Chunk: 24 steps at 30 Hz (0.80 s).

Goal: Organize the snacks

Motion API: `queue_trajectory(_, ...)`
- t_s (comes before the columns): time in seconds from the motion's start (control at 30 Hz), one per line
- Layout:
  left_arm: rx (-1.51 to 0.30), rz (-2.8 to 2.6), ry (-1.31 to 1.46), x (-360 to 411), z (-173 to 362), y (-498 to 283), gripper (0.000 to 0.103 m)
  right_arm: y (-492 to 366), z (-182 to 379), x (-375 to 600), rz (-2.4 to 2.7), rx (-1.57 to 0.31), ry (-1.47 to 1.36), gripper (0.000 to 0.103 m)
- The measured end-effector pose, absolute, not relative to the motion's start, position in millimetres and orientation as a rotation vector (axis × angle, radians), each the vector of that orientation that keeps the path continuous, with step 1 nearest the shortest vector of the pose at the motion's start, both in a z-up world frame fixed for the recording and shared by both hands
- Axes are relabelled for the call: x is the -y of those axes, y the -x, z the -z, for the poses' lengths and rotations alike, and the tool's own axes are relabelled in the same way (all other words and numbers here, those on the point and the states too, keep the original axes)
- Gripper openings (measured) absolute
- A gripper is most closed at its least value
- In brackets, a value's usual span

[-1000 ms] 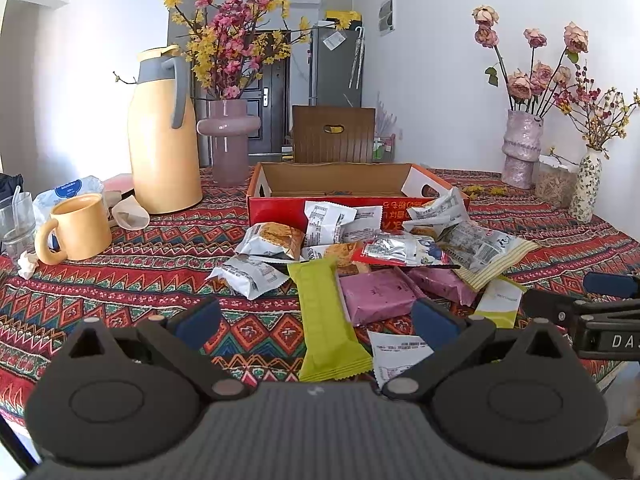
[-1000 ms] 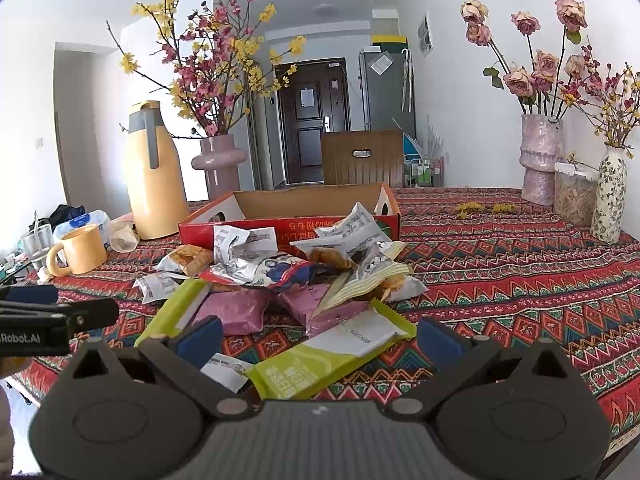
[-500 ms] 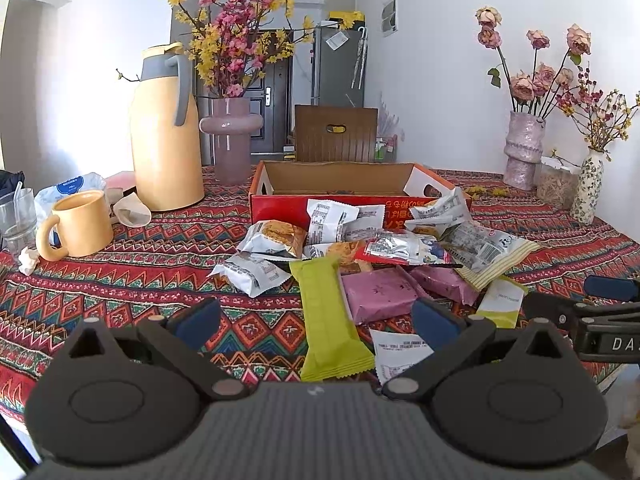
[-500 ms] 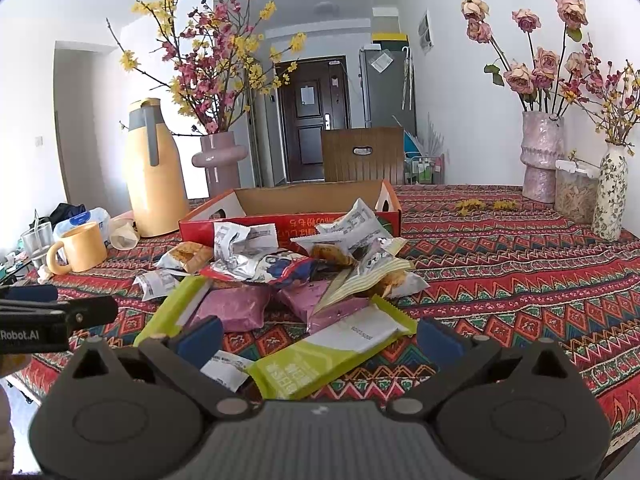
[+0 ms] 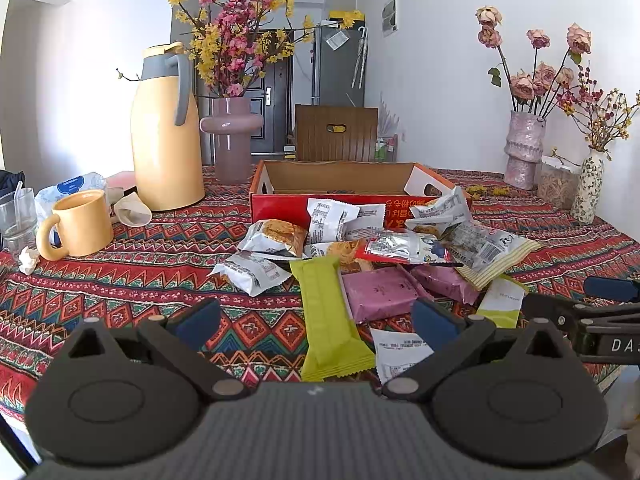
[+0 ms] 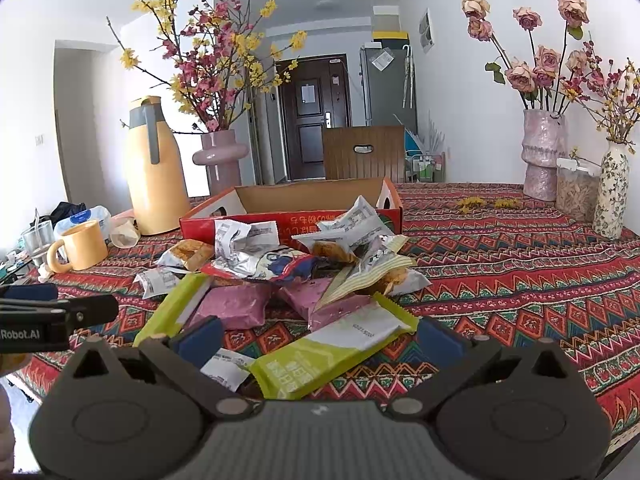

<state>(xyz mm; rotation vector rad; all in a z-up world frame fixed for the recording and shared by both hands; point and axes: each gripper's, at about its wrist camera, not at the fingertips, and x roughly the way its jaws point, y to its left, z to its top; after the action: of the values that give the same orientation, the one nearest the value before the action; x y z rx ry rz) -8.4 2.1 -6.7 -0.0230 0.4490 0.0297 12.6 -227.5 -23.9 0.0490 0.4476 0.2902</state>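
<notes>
The snacks [image 5: 360, 256] are heaped on the patterned tablecloth [image 5: 140, 280], just in front of the near wall of the open red cardboard box [image 5: 340, 204], which as far as can be seen holds none of them.

In the left wrist view, a green bar packet [image 5: 330, 316] is seen directly ahead of the left gripper [image 5: 316, 318]. Its long axis runs away from the camera, roughly along the fingers, and its near end lies between the two blue pads [image 5: 196, 320]. The jaws are spread wide; nothing is held or touched.

In the right wrist view, a second green bar packet [image 6: 332, 354] lies ahead of the right gripper [image 6: 318, 338], its long axis slanted from near left to far right across the gap. These jaws are likewise spread wide and are empty.

Each gripper is judged nearest to its own green packet, with the box lying beyond the heap in both views. A forward and downward approach would be required, and, for the slanted packet, perhaps a turn of the wrist.
</notes>
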Motion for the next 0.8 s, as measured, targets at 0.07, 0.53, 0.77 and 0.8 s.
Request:
queue_trajectory(0.07,-0.448,-0.03,0.023,-2.3,6.8,8.5,0.103,-13.5,23.2,227.8,-0.29,-0.447,-0.049,0.103)
queue_trajectory(0.53,-0.441,-0.03,0.022,-2.1,9.1,9.3,0.103,-12.1,26.7,226.5,-0.292,-0.453,-0.05,0.103)
queue_trajectory(0.77,-0.441,-0.029,0.023,-2.2,8.7,9.4,0.103,-13.5,24.9,227.2,-0.293,-0.458,-0.049,0.103)
queue_trajectory(0.8,-0.441,-0.029,0.023,-2.1,8.8,9.4,0.103,-12.9,25.5,226.9,-0.293,-0.458,-0.049,0.103)
